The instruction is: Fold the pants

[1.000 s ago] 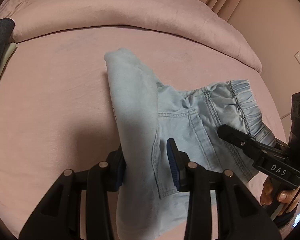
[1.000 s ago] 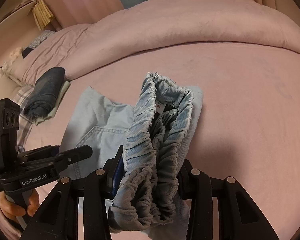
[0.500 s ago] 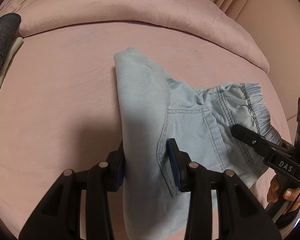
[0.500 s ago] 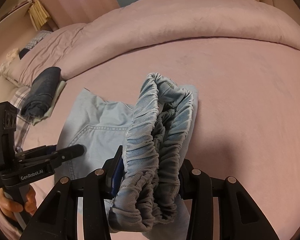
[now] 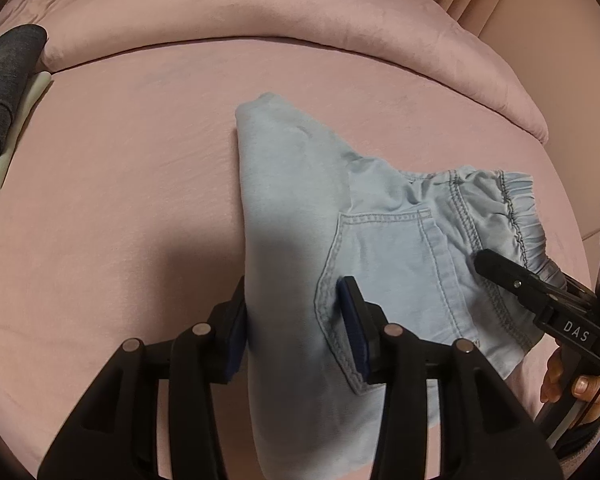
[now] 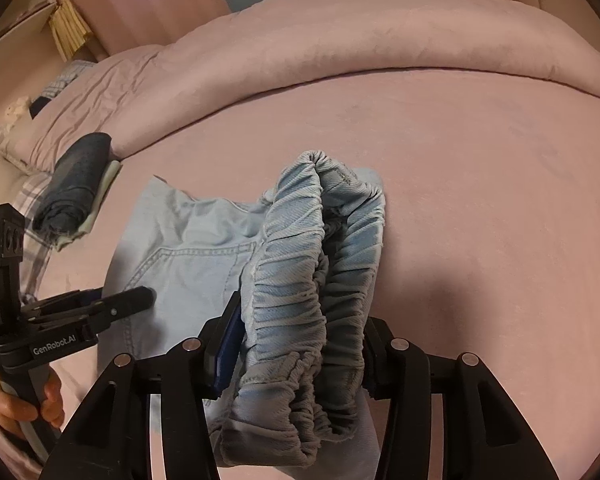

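Note:
Light blue denim pants (image 5: 380, 248) lie folded on the pink bed sheet (image 5: 120, 180), back pocket up. My left gripper (image 5: 292, 320) straddles the long folded leg edge. Its jaws are opening, the cloth sagging flat between them. My right gripper (image 6: 300, 344) has the bunched elastic waistband (image 6: 300, 272) between its jaws, which are opening too. A sliver of the blue left pad (image 6: 224, 340) shows beside the fabric. Each gripper appears in the other's view: the right gripper (image 5: 500, 268) at the waistband, the left gripper (image 6: 140, 296) over the pocket side.
A dark folded garment (image 5: 4, 92) on a pale cloth sits at the sheet's far left, also seen as the dark garment (image 6: 72, 184). A rolled pink duvet (image 5: 260, 12) runs along the back. A hand (image 5: 568, 380) holds the right gripper's handle.
The raised leg fold has sunk and flattened onto the bed. Both pairs of jaws stand slightly wider. The waistband bunch has loosened a little between the right jaws.

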Demonstrator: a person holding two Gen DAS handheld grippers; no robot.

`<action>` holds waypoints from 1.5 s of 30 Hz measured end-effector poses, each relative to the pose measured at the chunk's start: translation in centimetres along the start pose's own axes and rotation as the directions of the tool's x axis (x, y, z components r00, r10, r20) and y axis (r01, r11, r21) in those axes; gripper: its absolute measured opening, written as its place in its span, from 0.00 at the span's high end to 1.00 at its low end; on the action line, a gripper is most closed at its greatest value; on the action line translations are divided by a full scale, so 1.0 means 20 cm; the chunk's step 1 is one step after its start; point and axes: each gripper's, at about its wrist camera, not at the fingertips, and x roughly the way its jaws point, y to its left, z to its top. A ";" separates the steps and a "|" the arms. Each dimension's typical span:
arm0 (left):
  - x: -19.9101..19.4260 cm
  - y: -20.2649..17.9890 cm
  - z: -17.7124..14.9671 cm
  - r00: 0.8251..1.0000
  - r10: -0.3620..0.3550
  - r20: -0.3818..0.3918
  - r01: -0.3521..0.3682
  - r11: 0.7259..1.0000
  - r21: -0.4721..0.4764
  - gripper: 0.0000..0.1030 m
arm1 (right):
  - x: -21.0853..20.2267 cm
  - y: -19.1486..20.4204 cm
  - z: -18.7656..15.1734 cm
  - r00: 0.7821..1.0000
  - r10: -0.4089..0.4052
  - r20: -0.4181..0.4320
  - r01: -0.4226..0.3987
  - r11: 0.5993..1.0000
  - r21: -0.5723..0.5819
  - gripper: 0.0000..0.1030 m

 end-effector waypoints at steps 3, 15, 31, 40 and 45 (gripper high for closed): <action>0.00 0.00 0.00 1.000 0.008 -0.002 -0.008 1.000 -0.002 0.54 | 0.00 -0.01 0.00 1.000 -0.006 -0.002 0.006 1.000 0.001 0.50; 0.02 0.01 -0.02 0.996 0.089 -0.006 -0.088 0.996 0.015 0.38 | 0.00 -0.05 -0.03 0.999 -0.040 -0.008 0.040 0.999 0.008 0.42; 0.04 0.02 -0.03 0.982 0.187 -0.037 -0.186 0.982 0.024 0.17 | 0.00 -0.04 -0.04 0.995 -0.098 -0.021 0.097 0.995 -0.018 0.36; 0.01 0.02 -0.03 0.979 0.202 -0.030 -0.201 0.979 0.020 0.14 | -0.04 -0.03 -0.04 0.994 -0.113 -0.006 0.112 0.994 -0.012 0.35; 0.00 0.03 -0.05 0.981 0.191 -0.023 -0.191 0.982 0.003 0.14 | -0.06 -0.05 -0.05 0.993 -0.114 0.005 0.114 0.993 -0.003 0.35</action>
